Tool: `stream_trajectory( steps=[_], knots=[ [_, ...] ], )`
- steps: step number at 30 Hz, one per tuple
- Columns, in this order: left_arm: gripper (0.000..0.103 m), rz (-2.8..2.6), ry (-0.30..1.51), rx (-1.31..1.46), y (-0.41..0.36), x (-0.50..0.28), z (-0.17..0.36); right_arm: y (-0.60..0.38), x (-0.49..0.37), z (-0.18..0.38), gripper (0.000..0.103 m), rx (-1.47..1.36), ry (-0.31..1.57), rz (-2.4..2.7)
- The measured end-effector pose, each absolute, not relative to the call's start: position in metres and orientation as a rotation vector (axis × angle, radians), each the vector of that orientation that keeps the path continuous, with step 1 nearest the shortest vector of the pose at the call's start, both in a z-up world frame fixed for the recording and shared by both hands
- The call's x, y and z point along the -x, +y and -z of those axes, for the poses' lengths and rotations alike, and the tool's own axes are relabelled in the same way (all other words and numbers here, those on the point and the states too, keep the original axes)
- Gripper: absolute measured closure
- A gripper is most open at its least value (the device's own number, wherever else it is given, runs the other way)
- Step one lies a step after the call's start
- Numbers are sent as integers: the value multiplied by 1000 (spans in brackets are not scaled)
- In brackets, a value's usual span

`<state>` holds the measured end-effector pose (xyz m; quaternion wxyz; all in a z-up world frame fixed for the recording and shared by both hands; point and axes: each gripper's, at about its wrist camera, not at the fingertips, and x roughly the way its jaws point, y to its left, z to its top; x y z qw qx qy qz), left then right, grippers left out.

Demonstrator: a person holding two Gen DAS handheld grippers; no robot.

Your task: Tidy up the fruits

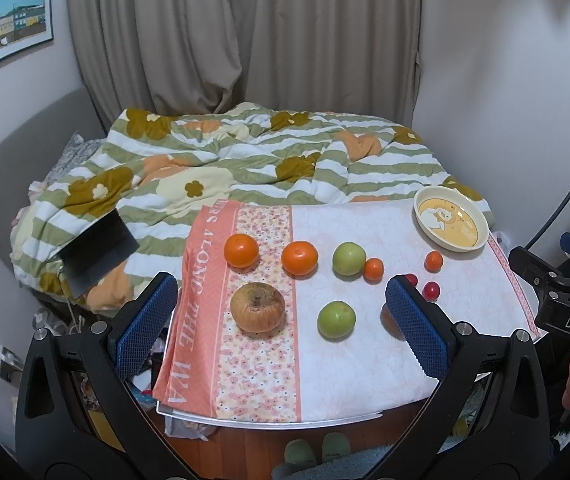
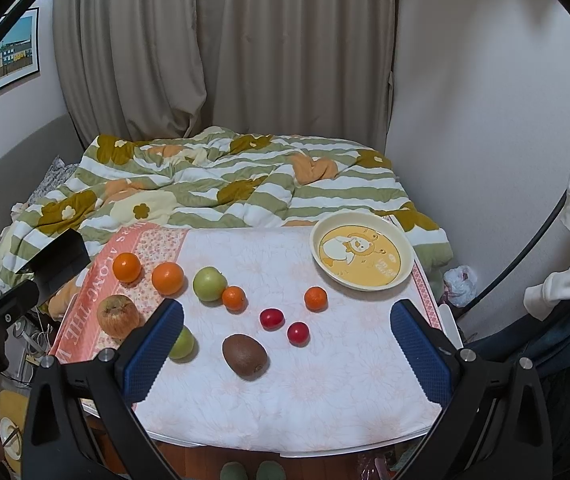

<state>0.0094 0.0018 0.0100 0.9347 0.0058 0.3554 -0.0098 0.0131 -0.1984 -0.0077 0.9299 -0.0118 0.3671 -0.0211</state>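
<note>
A matt pink-and-white floral cloth [image 2: 305,380] covers the counter. The cream round plate with a yellow cartoon centre [image 2: 399,280] looks smooth and glossy. The brown oval kiwi [image 2: 244,356] has a dull, fuzzy skin; the two small red tomatoes [image 2: 272,318] shine. The left tool [image 1: 283,326] and the right tool [image 2: 287,354] each carry blue pads [image 1: 147,326] with a knurled rubbery texture on matt black plastic arms.

Left black two-finger gripper with blue textured pads [image 1: 281,330]: jaws spread wide, nothing between them, held level above the surface. Right black two-finger gripper with blue textured pads [image 2: 287,350]: same, wide apart, nothing held, beside the left one
</note>
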Motion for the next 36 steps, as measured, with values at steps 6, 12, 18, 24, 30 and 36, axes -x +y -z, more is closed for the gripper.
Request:
stream_trajectory(
  steps=[6, 12, 18, 24, 30, 36],
  knots=[
    [0, 16, 729, -22, 1, -14, -12, -199, -13, 9, 1, 24, 752, 45],
    [0, 63, 788, -45, 2, -27, -3, -195, -16, 9, 1, 17, 779, 58],
    [0, 84, 861, -76, -6, -44, 29, -201, -23, 29, 1, 8, 814, 55],
    [0, 64, 972, -36, -26, -62, 77, -236, -40, 72, 1, 23, 870, -7],
    [0, 10, 1066, 3, -53, -76, 124, -267, -69, 121, 1, 65, 928, -136],
    [0, -46, 1096, 75, -67, -86, 155, -280, -92, 163, 1, 150, 990, -291]
  ],
)
